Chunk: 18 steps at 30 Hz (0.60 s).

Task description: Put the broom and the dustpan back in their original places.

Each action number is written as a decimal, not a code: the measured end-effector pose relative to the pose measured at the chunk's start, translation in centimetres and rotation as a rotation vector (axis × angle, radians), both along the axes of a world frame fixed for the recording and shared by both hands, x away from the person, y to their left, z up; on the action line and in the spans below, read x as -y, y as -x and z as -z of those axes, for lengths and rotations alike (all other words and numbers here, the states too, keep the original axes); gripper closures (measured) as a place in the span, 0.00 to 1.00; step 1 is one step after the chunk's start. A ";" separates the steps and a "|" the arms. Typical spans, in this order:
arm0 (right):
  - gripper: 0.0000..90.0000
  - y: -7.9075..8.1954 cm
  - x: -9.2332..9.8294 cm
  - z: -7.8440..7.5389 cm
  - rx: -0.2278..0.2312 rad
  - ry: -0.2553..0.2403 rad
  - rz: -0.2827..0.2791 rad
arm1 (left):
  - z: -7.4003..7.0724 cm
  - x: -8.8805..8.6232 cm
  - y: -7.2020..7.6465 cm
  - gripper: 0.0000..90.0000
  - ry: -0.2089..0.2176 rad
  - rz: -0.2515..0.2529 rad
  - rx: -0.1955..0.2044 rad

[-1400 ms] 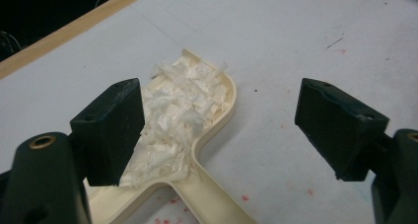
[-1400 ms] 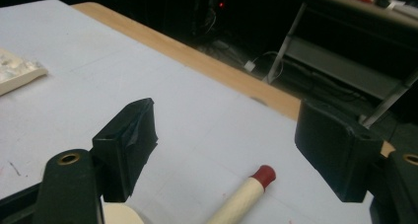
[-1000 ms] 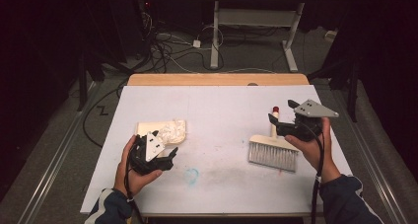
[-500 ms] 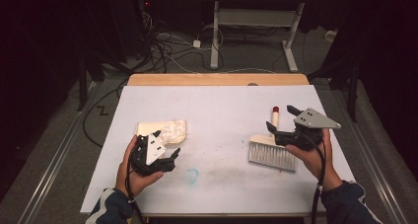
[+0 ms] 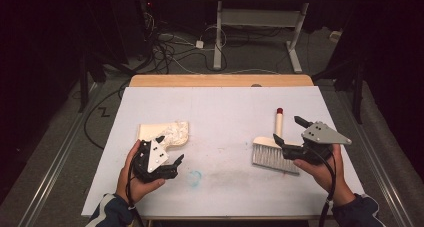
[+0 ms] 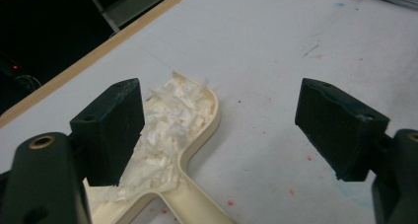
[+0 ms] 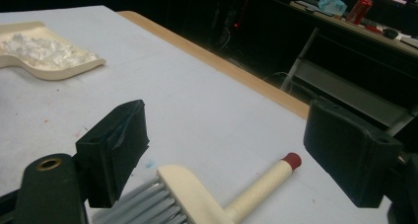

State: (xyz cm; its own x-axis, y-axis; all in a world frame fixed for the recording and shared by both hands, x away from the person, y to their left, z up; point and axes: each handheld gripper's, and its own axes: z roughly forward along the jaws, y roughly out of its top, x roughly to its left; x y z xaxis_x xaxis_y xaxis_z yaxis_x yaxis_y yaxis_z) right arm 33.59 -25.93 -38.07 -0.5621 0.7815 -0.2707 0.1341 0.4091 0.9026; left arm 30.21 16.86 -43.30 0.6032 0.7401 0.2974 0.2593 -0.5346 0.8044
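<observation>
- Right tool (image 5: 291, 131) hangs just above the table (image 5: 220, 112) at the right side, jaws spread wide with nothing gripped; they have just been opening, and the brush lies free beneath them.
- Below it, the small hand brush (image 5: 272, 149) rests flat on the table, grey bristles toward the person, cream handle with its red tip pointing away.
- From the right gripper view, the brush head (image 7: 187, 189) sits low between the two black jaws, neither pad pressing on it.
- Left tool (image 5: 169, 151) is held low at the left side of the table, jaws likewise wide apart and empty.
- Just beyond it lies the cream dustpan (image 5: 165, 133), loaded with white paper shreds (image 6: 167, 135).
- Seen in the left gripper view, the dustpan's handle (image 6: 197, 204) runs toward that tool, between the open jaws but untouched.
- Brush and dustpan lie well apart.
- Faint blue and red smudges mark the table.
</observation>
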 end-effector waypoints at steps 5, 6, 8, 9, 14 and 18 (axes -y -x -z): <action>0.20 0.7 0.2 0.4 0.003 0.010 0.003 | 0.2 -0.1 0.3 0.20 -0.006 0.007 -0.007; 0.20 0.8 0.3 0.5 0.002 0.010 0.003 | 0.3 -0.1 0.4 0.20 -0.007 0.007 -0.007; 0.20 1.1 0.4 0.7 0.011 0.008 0.004 | 0.4 -0.1 0.5 0.20 -0.012 0.012 -0.008; 0.20 1.3 0.4 0.8 0.014 0.012 0.004 | 0.5 -0.2 0.6 0.20 -0.014 0.016 -0.010; 0.20 2.0 0.7 1.4 0.016 0.032 0.012 | 0.9 -0.3 1.0 0.20 -0.015 0.027 -0.014; 0.20 2.5 0.9 1.8 0.016 0.039 0.014 | 1.1 -0.5 1.3 0.20 -0.010 0.031 -0.018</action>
State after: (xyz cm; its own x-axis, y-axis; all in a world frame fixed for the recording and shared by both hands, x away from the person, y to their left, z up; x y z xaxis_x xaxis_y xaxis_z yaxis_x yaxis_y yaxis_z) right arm 31.09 -26.87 -39.84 -0.5465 0.7780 -0.3099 0.1262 0.4423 0.8879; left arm 28.95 17.35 -44.38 0.6312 0.7179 0.2937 0.2566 -0.5506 0.7943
